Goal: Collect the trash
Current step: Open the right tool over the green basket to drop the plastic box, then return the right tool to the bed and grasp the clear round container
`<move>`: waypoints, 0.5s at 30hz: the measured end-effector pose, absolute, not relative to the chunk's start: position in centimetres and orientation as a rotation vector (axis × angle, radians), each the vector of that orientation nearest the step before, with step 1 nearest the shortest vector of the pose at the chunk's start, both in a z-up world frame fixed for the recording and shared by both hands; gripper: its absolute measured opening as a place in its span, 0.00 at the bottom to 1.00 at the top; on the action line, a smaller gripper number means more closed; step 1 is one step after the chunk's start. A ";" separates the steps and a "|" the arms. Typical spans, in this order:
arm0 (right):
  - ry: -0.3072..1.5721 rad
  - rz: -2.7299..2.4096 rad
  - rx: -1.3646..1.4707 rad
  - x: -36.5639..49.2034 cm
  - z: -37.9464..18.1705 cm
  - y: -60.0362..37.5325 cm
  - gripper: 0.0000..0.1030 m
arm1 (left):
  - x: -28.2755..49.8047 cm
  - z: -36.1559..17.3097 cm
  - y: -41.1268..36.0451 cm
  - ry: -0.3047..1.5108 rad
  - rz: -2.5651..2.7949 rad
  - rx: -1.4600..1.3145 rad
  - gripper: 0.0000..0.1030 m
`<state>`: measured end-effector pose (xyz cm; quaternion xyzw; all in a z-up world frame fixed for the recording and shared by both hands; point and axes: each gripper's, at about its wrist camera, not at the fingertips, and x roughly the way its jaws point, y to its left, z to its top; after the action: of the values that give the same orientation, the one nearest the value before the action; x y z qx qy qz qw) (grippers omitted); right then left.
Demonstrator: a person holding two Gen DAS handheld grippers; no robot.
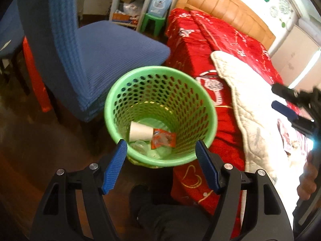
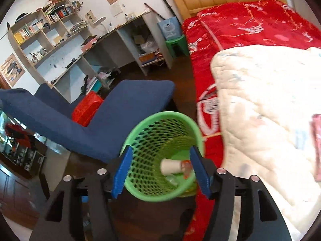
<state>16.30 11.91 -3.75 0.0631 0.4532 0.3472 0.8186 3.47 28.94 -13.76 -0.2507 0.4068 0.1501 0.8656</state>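
Both our claws, left claw (image 1: 161, 146) and right claw (image 2: 160, 156), gape wide and empty above the green basket (image 1: 210, 108) left of the bed (image 2: 240, 28); cup (image 1: 140, 131) and wrapper (image 1: 163, 139) lie inside. Reaching carelessly for more trash could tip it.

- Green perforated plastic wastebasket (image 1: 160, 92) stands upright beside the bed.
- Inside at the bottom: white paper cup (image 1: 140, 131) lying on its side, touching an orange snack wrapper (image 1: 163, 139).
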 end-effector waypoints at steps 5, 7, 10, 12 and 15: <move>0.933 0.644 0.106 14.3 -3.7 6.4 0.68 | 4.0 -12.7 26.6 0.848 0.264 -0.495 0.68; 0.925 0.610 0.110 13.8 -3.7 4.2 0.68 | 4.4 -12.2 25.4 0.849 0.239 -0.486 0.68; 0.917 0.560 0.107 13.0 -3.7 1.3 0.69 | 4.9 -11.6 23.8 0.849 0.211 -0.468 0.68; 0.904 0.524 0.104 12.4 -3.6 -0.7 0.74 | 5.1 -11.3 22.9 0.849 0.196 -0.460 0.68; 0.886 0.472 0.114 11.4 -3.2 -4.2 0.75 | 5.7 -10.8 21.3 0.851 0.161 -0.461 0.68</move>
<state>11.43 -4.15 -3.19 0.0548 0.4246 0.2260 0.8750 5.72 21.31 -10.84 -0.2215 0.4088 0.0772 0.8820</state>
